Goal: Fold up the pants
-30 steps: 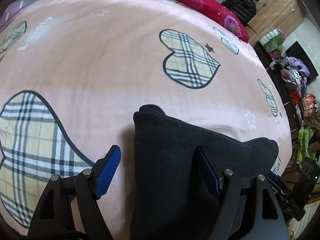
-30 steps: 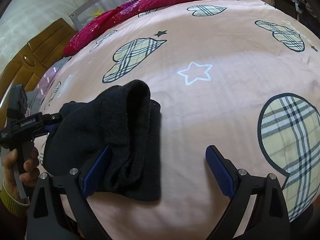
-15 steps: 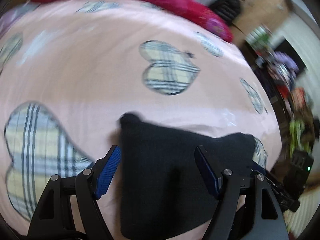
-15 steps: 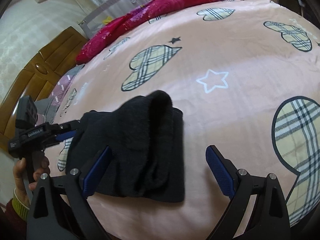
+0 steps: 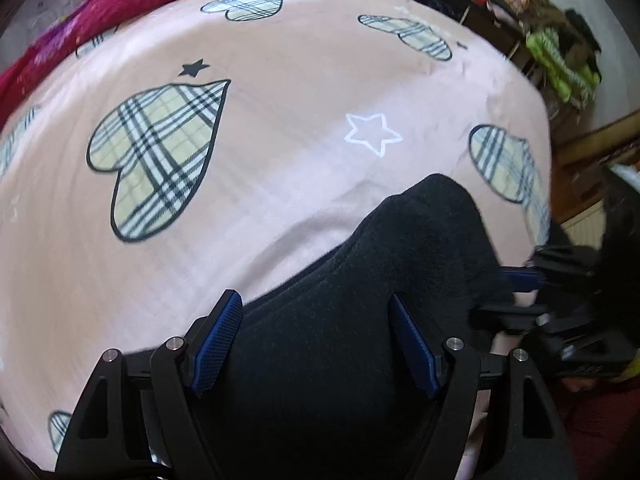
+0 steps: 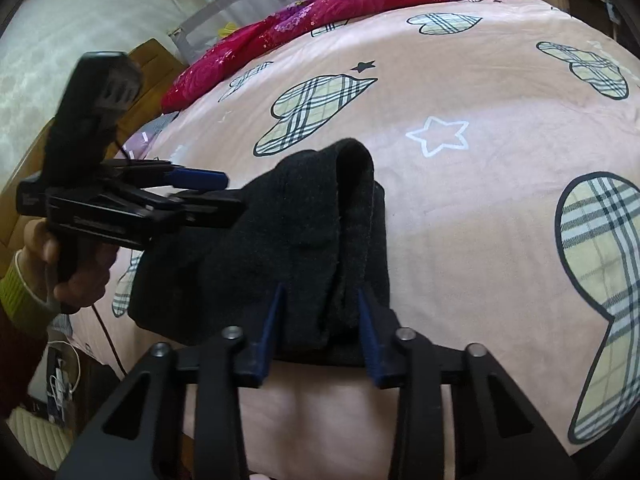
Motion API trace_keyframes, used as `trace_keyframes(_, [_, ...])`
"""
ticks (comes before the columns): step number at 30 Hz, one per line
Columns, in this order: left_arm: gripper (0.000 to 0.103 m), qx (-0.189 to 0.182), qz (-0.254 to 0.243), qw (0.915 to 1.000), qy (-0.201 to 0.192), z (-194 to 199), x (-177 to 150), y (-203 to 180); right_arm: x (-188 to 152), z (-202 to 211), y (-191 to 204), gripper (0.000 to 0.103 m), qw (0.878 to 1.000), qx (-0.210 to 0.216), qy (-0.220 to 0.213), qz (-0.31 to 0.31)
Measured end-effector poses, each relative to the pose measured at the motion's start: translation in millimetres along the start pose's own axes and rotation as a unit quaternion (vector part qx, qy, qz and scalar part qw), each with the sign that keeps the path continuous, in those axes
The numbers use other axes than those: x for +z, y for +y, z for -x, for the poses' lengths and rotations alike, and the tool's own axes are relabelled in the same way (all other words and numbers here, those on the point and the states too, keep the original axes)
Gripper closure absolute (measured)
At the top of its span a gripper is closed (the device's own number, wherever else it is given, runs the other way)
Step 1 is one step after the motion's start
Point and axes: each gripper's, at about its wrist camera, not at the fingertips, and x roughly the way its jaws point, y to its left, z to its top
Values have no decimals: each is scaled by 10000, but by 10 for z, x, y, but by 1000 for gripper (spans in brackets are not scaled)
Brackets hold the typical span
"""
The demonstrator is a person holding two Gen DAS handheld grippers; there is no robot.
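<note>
Only the right wrist view shows the right gripper [image 6: 320,312] apparently pinching the folded pants [image 6: 280,240] (black); the left gripper [image 5: 316,340] straddles them, spread wide.

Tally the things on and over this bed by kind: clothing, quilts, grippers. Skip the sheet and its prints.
Pants: 1
Red quilt: 1
Grippers: 2 (left gripper, right gripper)
Total: 4

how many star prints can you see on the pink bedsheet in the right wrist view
2: a white outline star just beyond the folded black pants, and a small black star farther back near the red blanket. Others may be hidden.
</note>
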Motion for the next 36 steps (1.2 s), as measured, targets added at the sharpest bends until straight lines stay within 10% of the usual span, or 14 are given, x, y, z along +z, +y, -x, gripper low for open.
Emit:
trace_keyframes(11, [24, 45, 643, 9978, -123, -13, -121, 235, 26, -50, -211, 78, 9995, 240, 188, -101])
trace_keyframes(14, [26, 255, 882, 9951, -356, 232, -260, 277, 59, 15, -253, 53, 9987, 338, 142, -341])
trace_keyframes(26, [23, 277, 3201, 9455, -525, 418, -1344, 867, 179, -125, -239, 44, 9985, 423, 102, -326])
trace_keyframes(36, [25, -211, 3558, 9312, -770, 185, -1488, 848, 166, -335, -511, 38, 9910, 1081, 341, -705])
